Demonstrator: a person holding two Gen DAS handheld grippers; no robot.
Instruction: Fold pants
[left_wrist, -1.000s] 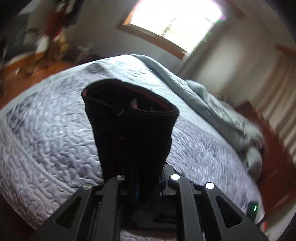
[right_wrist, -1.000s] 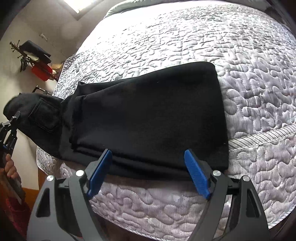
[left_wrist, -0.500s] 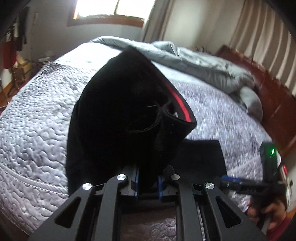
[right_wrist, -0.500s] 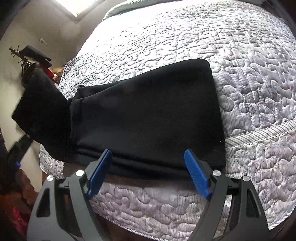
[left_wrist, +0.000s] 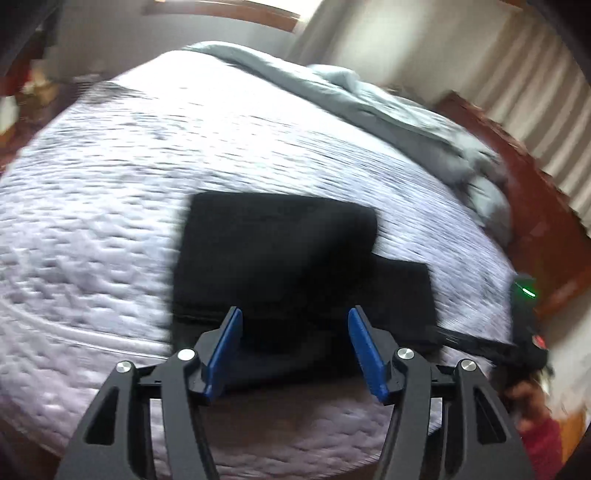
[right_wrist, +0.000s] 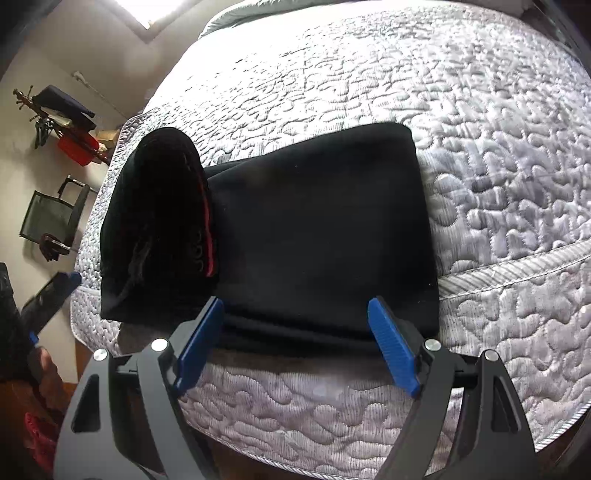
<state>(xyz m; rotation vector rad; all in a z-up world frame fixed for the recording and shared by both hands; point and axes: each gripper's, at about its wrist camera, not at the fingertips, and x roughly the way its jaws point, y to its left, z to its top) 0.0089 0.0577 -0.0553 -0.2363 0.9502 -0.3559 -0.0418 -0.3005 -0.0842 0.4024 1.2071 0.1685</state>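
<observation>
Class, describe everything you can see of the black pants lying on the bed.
The black pants look like soft, matte knit fabric. They lie folded into a rough rectangle near the edge of the grey quilted bedspread. One end is flopped over on top, showing a waistband with a red stripe inside. Stacked layer edges show along the near side. Only the bedspread touches them; both open grippers are clear of them.

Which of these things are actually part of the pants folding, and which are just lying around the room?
In use:
- black fabric pants
- left gripper
- right gripper
- grey quilted bedspread

Lying about:
- crumpled grey blanket
- black mesh chair
</observation>
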